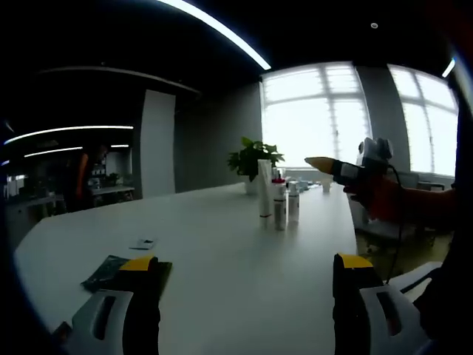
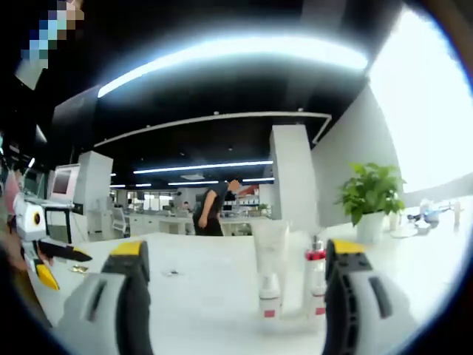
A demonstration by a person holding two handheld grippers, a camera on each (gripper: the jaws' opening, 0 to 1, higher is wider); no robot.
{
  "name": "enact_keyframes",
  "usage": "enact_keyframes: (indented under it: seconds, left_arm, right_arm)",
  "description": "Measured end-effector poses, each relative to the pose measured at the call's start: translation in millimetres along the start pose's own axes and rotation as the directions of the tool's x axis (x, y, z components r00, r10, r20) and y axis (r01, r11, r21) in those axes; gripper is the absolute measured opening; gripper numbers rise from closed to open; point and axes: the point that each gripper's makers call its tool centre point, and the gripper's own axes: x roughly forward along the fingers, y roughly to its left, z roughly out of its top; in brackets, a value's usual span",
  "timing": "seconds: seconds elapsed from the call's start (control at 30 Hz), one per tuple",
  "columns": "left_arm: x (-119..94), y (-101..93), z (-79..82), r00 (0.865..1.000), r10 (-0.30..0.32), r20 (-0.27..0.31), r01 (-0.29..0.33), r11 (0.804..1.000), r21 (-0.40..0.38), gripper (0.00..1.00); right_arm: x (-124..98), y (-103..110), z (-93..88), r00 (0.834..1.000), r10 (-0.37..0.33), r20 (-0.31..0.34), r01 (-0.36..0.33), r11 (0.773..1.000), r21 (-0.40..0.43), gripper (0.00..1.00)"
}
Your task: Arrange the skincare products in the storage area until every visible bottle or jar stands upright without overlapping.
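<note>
Approaching | your right gripper (image 2: 229, 296) gapes empty just before the white tube (image 2: 270, 270) and red-capped bottle (image 2: 314, 281), upright mid-table | left gripper (image 1: 247, 296) also wide, empty, well back | square up, close gently, don't topple neighbours.

A wide white table (image 1: 222, 244) is seen carrying a cluster of upright skincare bottles (image 1: 279, 203), a potted plant (image 1: 253, 159), a dark packet (image 1: 118, 272) and a small card (image 1: 143, 243)

Dim room, blown-out windows (image 1: 325, 118), ceiling strip-light (image 2: 236, 52) glare, fisheye warping
</note>
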Motion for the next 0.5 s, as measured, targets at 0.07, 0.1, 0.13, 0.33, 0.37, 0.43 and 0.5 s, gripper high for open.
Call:
enact_keyframes:
  seconds: [0.07, 0.1, 0.13, 0.33, 0.37, 0.43, 0.5]
  left_arm:
    - [-4, -0.2, 1.6, 1.0, 0.006, 0.007, -0.006, 1.0, -0.004, 1.0]
    - [-6, 0.6, 1.3, 1.0, 0.016, 0.003, -0.016, 1.0, -0.001, 0.99]
    - [-9, 0.4, 1.6, 1.0, 0.024, 0.002, -0.024, 1.0, 0.006, 0.99]
    - [-27, 1.6, 4.4, 0.998, 0.062, 0.0, -0.062, 0.998, 0.02, 0.99]
    - [-30, 2.2, 5.3, 0.998, 0.068, 0.003, -0.068, 0.998, 0.02, 0.99]
    - [-34, 2.6, 5.6, 0.997, 0.077, 0.004, -0.077, 0.997, 0.022, 0.99]
    - [-37, 2.0, 4.7, 0.996, 0.084, 0.002, -0.084, 0.996, 0.025, 0.99]
  right_arm:
    - [0, 11, 4.4, 0.999, 0.034, 0.011, -0.035, 0.998, 0.055, 1.0]
    - [0, 13, 5.3, 0.999, 0.037, 0.013, -0.037, 0.998, 0.055, 1.0]
    - [0, 16, 5.8, 0.999, 0.04, 0.012, -0.041, 0.998, 0.051, 1.0]
    - [-2, 46, 10.5, 0.994, 0.107, 0.02, -0.108, 0.991, 0.073, 1.0]
    - [-2, 51, 12.5, 0.992, 0.119, 0.027, -0.121, 0.99, 0.075, 1.0]
    - [-3, 59, 14.1, 0.99, 0.137, 0.029, -0.139, 0.987, 0.078, 1.0]
    - [-4, 68, 15.5, 0.987, 0.155, 0.035, -0.157, 0.984, 0.085, 1.0]
